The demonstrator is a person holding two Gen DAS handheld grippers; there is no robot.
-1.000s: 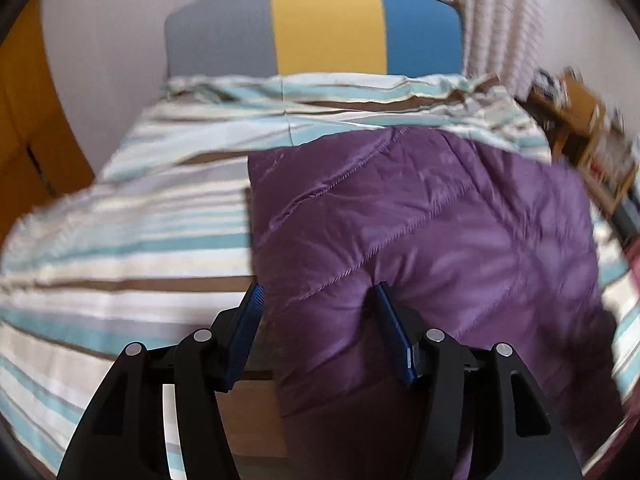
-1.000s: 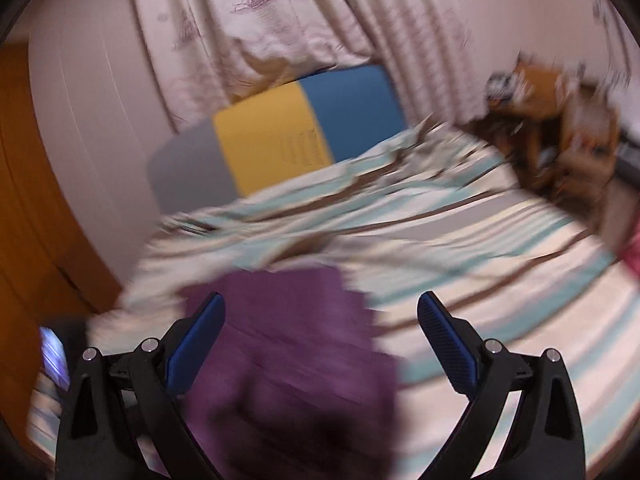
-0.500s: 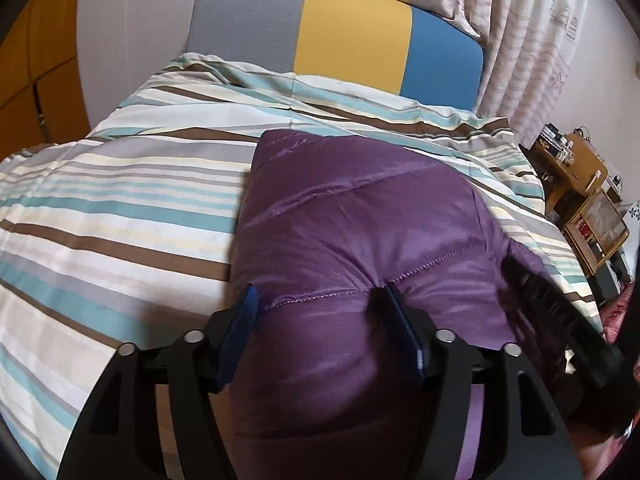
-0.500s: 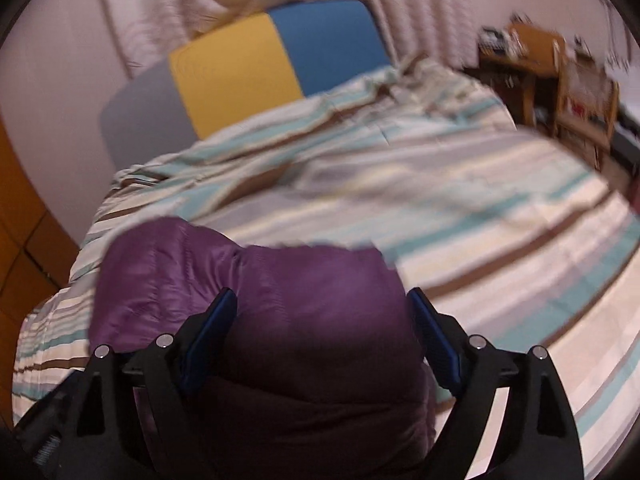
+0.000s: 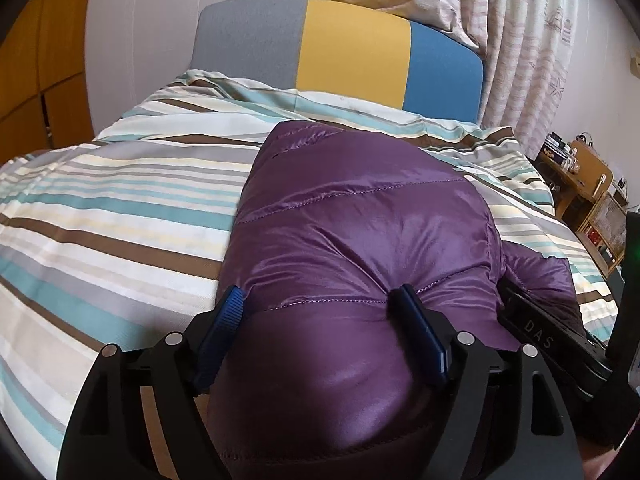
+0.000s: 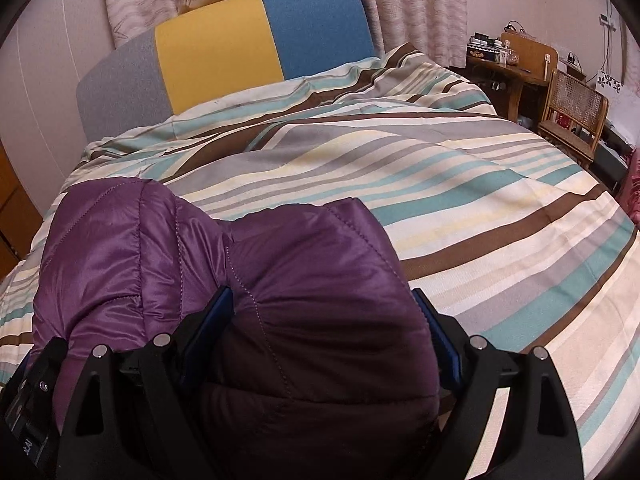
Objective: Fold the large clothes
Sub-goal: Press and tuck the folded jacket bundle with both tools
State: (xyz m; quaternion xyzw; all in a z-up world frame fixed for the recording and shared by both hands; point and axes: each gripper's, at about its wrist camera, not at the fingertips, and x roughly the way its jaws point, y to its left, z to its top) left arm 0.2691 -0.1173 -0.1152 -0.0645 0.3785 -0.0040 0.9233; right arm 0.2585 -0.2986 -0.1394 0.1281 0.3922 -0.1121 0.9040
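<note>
A second ago the purple quilted jacket (image 5: 360, 232) lay spread flatter across the striped bed (image 5: 120, 208); now it sits bunched into a rounded, puffy mound. The left tongs (image 5: 320, 312) have come lower and closer to it, and their jaws have just been opening, with jacket padding bulging between them. The right tongs (image 6: 320, 308), which a second ago hung in the air with only blurred purple beneath, have dropped onto the jacket's near end; padding now fills the gap between their jaws. In the left view, the right tongs' black body has appeared at about four o'clock, beside the mound.
</note>
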